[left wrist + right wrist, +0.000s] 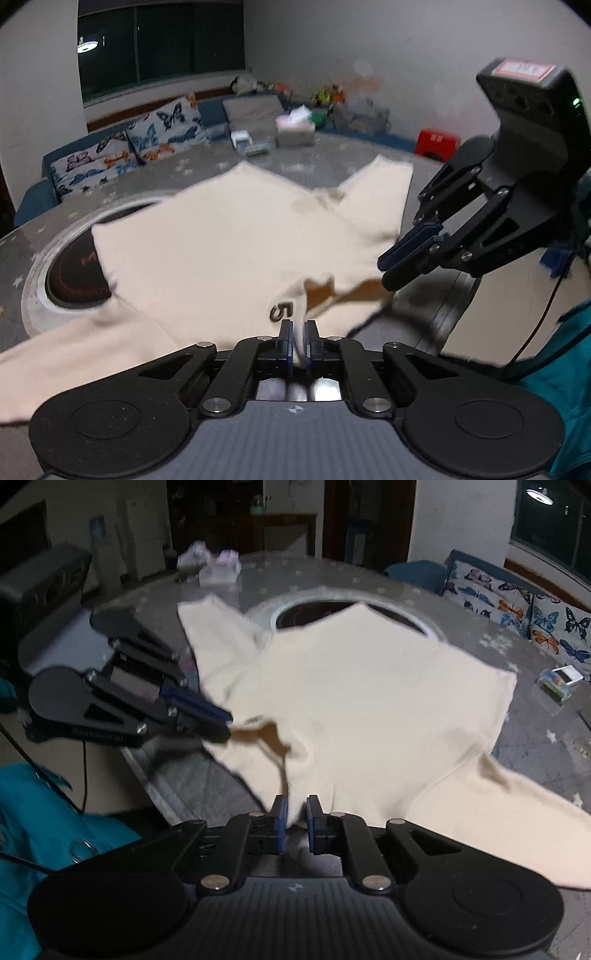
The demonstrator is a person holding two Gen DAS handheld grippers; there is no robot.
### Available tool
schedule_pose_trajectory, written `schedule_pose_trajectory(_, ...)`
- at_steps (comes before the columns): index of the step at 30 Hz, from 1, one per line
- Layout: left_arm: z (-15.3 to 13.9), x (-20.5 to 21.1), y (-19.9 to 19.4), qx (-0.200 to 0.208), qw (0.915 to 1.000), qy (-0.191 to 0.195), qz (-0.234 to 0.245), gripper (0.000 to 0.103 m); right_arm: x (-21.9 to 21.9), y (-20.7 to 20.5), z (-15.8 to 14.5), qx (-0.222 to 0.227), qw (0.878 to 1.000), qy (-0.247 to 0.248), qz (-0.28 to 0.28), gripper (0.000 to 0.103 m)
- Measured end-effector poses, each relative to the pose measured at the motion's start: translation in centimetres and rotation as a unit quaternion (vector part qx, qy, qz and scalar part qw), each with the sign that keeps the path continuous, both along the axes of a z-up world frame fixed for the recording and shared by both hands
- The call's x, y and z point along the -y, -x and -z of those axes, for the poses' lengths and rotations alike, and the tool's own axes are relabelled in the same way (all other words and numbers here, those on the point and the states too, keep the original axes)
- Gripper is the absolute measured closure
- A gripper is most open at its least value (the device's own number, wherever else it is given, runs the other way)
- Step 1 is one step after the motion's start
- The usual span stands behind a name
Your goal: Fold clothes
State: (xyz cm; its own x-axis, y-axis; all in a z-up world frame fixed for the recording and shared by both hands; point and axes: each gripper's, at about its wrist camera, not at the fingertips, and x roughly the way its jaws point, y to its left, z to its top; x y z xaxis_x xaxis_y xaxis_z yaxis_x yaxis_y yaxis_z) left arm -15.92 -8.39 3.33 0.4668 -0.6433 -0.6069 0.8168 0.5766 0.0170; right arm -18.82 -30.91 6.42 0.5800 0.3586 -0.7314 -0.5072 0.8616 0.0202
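Left sleeve: the cream garment's left-hand sleeve trails off the near left edge of the table, seen from the left wrist camera.
Table: a grey, star-patterned round table with a dark circular inset ringed in pale metal; the garment's left edge lies over part of that inset.
Garment: a cream sweater spread flat across the middle of the table, its far corners pointing away toward the sofa with butterfly cushions. A dark numeral "5" shows near the collar, and a brown collar lining is turned up. The fabric looks motion-blurred at its edges.
Left gripper: the left gripper sits at the near edge, its blue-padded fingers pressed close together with a thin fold of cream cloth pinched between them, beside the "5".
Right gripper: the right gripper holds the near hem just right of the collar; a bunch of cream fabric fills the narrow gap between its fingers. In the left wrist view it appears at the right, fingertips closed at the brown collar edge.
Far right: a red stool by the wall, and teal cloth at the frame's edge.
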Motion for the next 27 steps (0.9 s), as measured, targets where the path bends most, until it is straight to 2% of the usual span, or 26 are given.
schedule_pose_trajectory(4,-1.9,-0.3,-1.4,0.012,0.9992,0.034,-0.018,0.095,0.5,-0.2,-0.7,0.010,1.000,-0.012,0.008,0.091)
schedule_pose_trajectory(7,-2.0,0.8,-3.2,0.001,0.9979,0.046,-0.045,0.095,1.0,-0.4,-0.5,0.010,1.000,-0.019,0.018,0.091)
schedule_pose_trajectory(11,-0.7,2.8,-4.9,-0.025,0.9964,0.047,-0.066,0.095,1.7,-0.6,-0.2,0.009,0.999,-0.027,0.033,0.091)
schedule_pose_trajectory(16,1.9,4.7,-5.8,-0.066,0.9951,0.035,-0.065,0.094,2.4,-0.8,0.2,0.008,0.998,-0.037,0.050,0.088)
schedule_pose_trajectory(18,2.2,4.9,-5.2,-0.059,0.9961,0.032,-0.057,0.095,2.8,-0.9,0.4,0.008,0.998,-0.041,0.057,0.087)
schedule_pose_trajectory(23,2.0,4.8,-4.8,-0.054,0.9969,0.027,-0.049,0.095,7.5,-1.8,0.6,0.022,0.987,-0.035,0.153,0.086)
schedule_pose_trajectory(27,1.9,5.0,-4.6,-0.049,0.9976,0.019,-0.045,0.095,12.7,-2.5,2.1,0.018,0.968,-0.039,0.245,0.086)
